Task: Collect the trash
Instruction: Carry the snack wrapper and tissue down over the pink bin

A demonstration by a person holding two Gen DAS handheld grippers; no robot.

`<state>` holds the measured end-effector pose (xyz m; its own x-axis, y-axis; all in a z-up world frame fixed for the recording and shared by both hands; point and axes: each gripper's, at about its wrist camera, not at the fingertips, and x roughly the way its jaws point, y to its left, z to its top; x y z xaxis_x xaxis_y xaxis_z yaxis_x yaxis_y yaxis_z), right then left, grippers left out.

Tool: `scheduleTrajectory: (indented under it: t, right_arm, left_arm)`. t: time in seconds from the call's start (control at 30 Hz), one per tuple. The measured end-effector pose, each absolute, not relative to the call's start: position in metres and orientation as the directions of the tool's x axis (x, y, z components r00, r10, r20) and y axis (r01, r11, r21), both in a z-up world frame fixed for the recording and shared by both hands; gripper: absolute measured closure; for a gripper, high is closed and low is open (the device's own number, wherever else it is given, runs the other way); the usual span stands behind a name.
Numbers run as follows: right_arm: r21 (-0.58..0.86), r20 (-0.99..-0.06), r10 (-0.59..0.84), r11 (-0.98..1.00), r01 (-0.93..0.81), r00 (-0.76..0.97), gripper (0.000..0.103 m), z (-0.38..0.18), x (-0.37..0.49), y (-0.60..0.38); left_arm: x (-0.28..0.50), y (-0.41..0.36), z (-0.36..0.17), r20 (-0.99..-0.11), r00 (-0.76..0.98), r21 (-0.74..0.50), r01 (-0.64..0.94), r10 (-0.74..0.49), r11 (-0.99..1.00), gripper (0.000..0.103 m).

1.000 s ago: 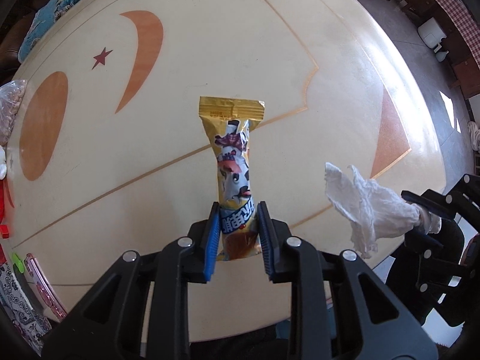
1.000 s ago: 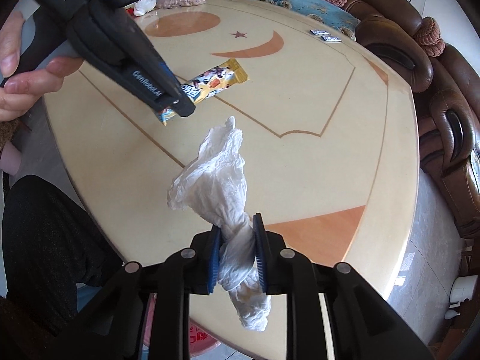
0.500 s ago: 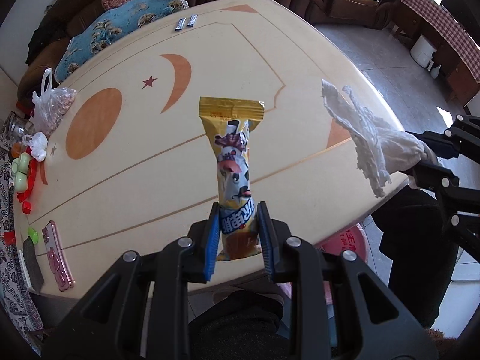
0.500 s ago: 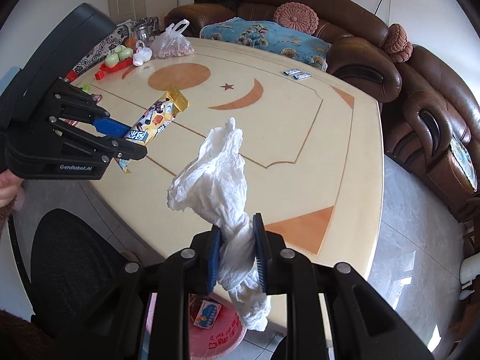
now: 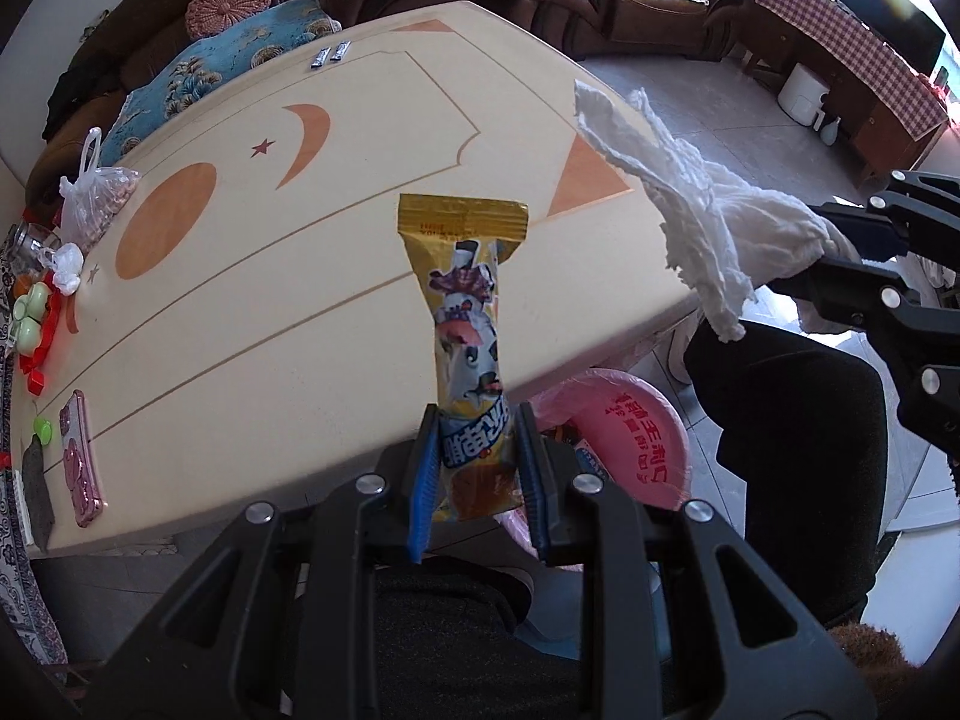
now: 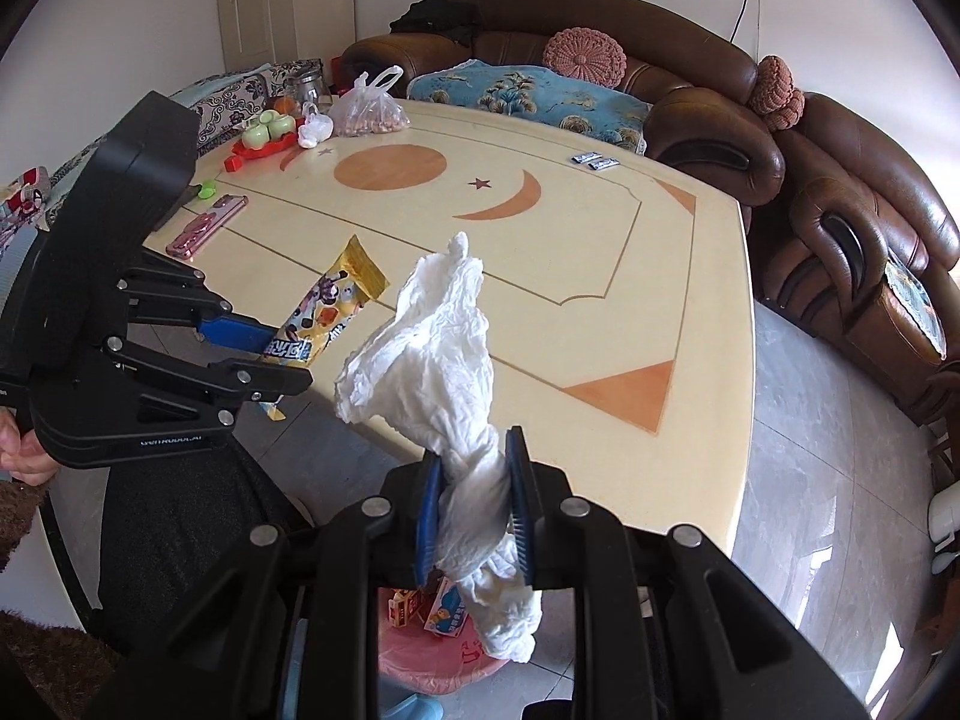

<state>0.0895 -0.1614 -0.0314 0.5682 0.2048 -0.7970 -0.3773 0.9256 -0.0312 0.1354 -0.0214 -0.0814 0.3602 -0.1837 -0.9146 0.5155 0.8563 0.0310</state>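
Left gripper (image 5: 474,468) is clamped on the lower end of a yellow snack wrapper (image 5: 465,300), its blue pads (image 5: 425,474) pressing the printed foil from both sides. That wrapper stands up out of the jaws, crimped top edge uppermost, in the air above the near edge of the cream table (image 5: 240,300). In the right wrist view the same left gripper (image 6: 282,363) comes in from the left side, the wrapper (image 6: 327,315) slanting up and to the right out of it, with a hand (image 6: 18,450) partly visible behind the handle.

Right of it, the right gripper (image 6: 471,504) is closed on a crumpled white tissue (image 6: 432,348); the twisted middle of the tissue is pinched between the blue pads (image 6: 427,516), a loose fan of it rising above them and a tail hanging below. From the left wrist view that tissue (image 5: 708,222) sticks out leftward from the right gripper (image 5: 864,246) at the frame's right side, off the table's edge.

Below both grippers a pink bin (image 5: 624,438) sits on the floor beside the table; it seems to hold some small cartons (image 6: 444,609), though the gripper bodies hide most of it. A dark-clothed leg (image 5: 792,480) is just right of the bin
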Motion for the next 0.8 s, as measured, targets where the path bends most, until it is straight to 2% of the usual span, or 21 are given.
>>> scheduleTrajectory:
  t: [0.47, 0.8]
  right_arm:
    - [-0.031, -0.808, 0.192, 0.931, -0.364, 0.558, 0.082, -0.049, 0.039, -0.16]
    - [0.024, -0.847, 0.203, 0.938, -0.345, 0.492, 0.082, -0.092, 0.024, -0.165]
  left_arm:
    - [0.084, -0.024, -0.118, -0.929, 0.283, -0.052, 0.538, -0.239, 0.841, 0.078]
    - [0.062, -0.026, -0.155, -0.942, 0.211, -0.109, 0.546, -0.262, 0.831, 0.078]
